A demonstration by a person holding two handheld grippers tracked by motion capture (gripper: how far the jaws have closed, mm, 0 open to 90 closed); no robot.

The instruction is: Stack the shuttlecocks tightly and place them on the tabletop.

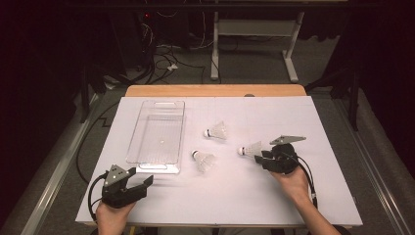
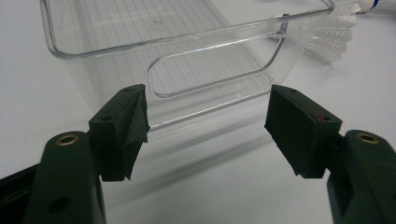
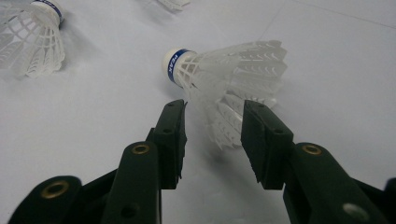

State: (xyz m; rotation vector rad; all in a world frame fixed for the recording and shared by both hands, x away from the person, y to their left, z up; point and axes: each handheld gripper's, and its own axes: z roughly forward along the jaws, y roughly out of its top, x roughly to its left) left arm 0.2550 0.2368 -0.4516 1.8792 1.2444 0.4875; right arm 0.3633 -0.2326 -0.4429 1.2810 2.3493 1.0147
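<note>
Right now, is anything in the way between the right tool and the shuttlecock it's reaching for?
Nothing visible. The right tool already has the skirt of the nearest shuttlecock between its open jaws, with bare white table around.

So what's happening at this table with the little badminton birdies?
A person holds a two-jaw gripper in each hand. The right gripper has its jaws around the feathered skirt of one shuttlecock lying on the white table, apparently about to pinch it. Two other shuttlecocks lie nearby. The left gripper rests open, facing the near end of a clear plastic bin, which looks empty.
</note>
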